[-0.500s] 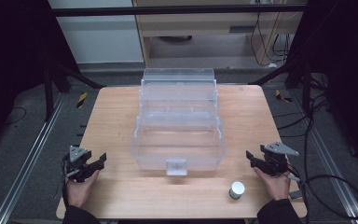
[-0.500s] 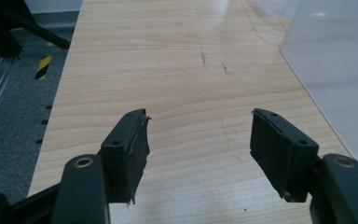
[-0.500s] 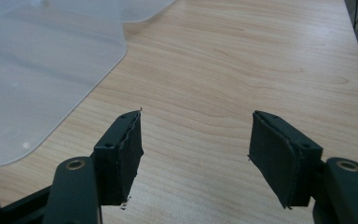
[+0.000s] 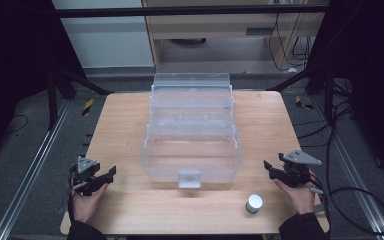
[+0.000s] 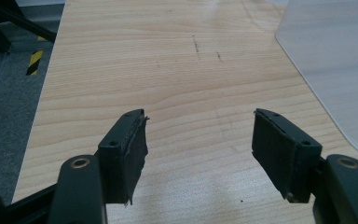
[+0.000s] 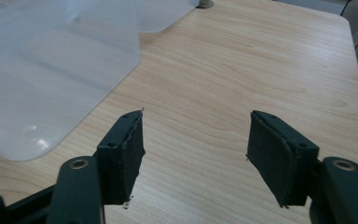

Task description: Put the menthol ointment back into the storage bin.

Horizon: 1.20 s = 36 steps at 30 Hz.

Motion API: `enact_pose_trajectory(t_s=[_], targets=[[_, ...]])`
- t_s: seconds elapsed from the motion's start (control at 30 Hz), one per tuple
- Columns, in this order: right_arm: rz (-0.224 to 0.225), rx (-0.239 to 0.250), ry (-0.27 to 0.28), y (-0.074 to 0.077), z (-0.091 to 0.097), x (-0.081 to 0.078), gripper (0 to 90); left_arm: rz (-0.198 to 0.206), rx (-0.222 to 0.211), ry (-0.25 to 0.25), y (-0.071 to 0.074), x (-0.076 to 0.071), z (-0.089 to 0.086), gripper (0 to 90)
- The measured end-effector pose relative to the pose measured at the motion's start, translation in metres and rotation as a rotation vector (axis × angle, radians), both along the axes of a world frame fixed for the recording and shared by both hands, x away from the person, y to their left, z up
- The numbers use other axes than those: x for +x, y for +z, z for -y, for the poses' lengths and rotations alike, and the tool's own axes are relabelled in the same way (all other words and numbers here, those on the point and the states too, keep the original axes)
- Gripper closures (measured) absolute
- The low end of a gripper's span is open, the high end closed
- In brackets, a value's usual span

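Note:
A clear plastic tiered box (image 4: 191, 131) with a front latch (image 4: 189, 178) stands in the middle of the wooden table (image 4: 125, 125). A small white round cap (image 4: 253, 203) lies near the front edge, right of the latch. My left gripper (image 4: 105, 177) rests at the table's front left, open and holding nothing; its own view shows the jaws wide apart (image 5: 199, 140) over bare wood, the box's wall (image 5: 335, 60) off to the right. My right gripper (image 4: 271, 170) sits at the front right, open and holding nothing (image 6: 196, 140), the box's wall (image 6: 51, 65) at its left.
Bare wood lies on both sides of the box. Metal rails and cables run along the floor left and right of the table. A cabinet stands behind the far edge.

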State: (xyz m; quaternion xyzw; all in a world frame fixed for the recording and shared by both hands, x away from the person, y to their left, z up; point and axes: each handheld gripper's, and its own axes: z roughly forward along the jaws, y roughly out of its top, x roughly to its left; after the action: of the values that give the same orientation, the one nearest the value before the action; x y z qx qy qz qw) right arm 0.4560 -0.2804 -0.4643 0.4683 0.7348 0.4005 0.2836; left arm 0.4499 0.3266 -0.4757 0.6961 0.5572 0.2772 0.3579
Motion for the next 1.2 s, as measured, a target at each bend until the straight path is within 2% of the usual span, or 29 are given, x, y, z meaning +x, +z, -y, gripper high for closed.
enact_pose_trajectory(t_s=[0.17, 0.23, 0.37, 0.4, 0.47, 0.5, 0.53, 0.7, 0.73, 0.87, 0.9, 0.97, 1.0, 1.03, 1.1, 1.2], targets=[[-0.008, 0.014, 0.028, 0.009, -0.002, 0.001, 33.9, 0.002, 0.0, -0.002, 0.0, 0.0, 0.001, 35.3], [-0.027, 0.0, 0.065, 0.016, -0.004, 0.001, 33.7, 0.005, 0.003, -0.003, 0.0, 0.0, 0.002, 35.3], [-0.038, -0.028, 0.088, 0.025, -0.006, 0.001, 32.8, -0.002, 0.005, -0.006, 0.0, 0.0, 0.003, 35.4], [-0.061, -0.028, 0.119, 0.032, -0.008, 0.001, 31.9, -0.003, 0.006, -0.007, 0.0, 0.0, 0.003, 35.4], [-0.067, -0.035, 0.128, 0.035, -0.009, 0.001, 31.7, -0.004, 0.006, -0.01, -0.001, 0.0, 0.003, 35.4], [-0.078, -0.054, 0.144, 0.041, -0.012, 0.002, 31.2, -0.005, 0.006, -0.013, -0.001, 0.0, 0.003, 35.4], [-0.07, -0.063, 0.145, 0.044, -0.013, 0.002, 31.3, -0.005, 0.005, -0.014, 0.0, 0.0, 0.003, 35.5], [-0.094, -0.073, 0.174, 0.055, -0.015, 0.005, 31.3, -0.006, 0.004, -0.017, 0.0, 0.0, 0.004, 35.6], [-0.096, -0.092, 0.196, 0.059, -0.017, 0.006, 31.4, -0.007, 0.005, -0.018, -0.001, 0.0, 0.004, 35.7], [-0.121, -0.112, 0.237, 0.066, -0.021, 0.007, 31.5, -0.007, 0.005, -0.02, -0.001, 0.0, 0.004, 35.7], [-0.132, -0.138, 0.267, 0.07, -0.023, 0.006, 31.6, -0.009, 0.005, -0.022, -0.001, 0.0, 0.004, 35.7], [-0.143, -0.16, 0.302, 0.073, -0.026, 0.006, 32.1, -0.01, 0.005, -0.023, -0.001, 0.0, 0.004, 35.7], [-0.143, -0.16, 0.302, 0.073, -0.026, 0.006, 32.1, -0.01, 0.007, -0.024, -0.001, 0.0, 0.004, 35.7], [-0.164, -0.184, 0.333, 0.076, -0.029, 0.006, 32.4, -0.012, 0.007, -0.026, -0.002, 0.0, 0.005, 35.7], [-0.184, -0.203, 0.364, 0.079, -0.032, 0.005, 32.5, -0.013, 0.009, -0.028, -0.001, 0.0, 0.005, 35.7], [-0.197, -0.228, 0.396, 0.082, -0.035, 0.004, 32.5, -0.015, 0.011, -0.032, -0.001, 0.0, 0.005, 35.7]])
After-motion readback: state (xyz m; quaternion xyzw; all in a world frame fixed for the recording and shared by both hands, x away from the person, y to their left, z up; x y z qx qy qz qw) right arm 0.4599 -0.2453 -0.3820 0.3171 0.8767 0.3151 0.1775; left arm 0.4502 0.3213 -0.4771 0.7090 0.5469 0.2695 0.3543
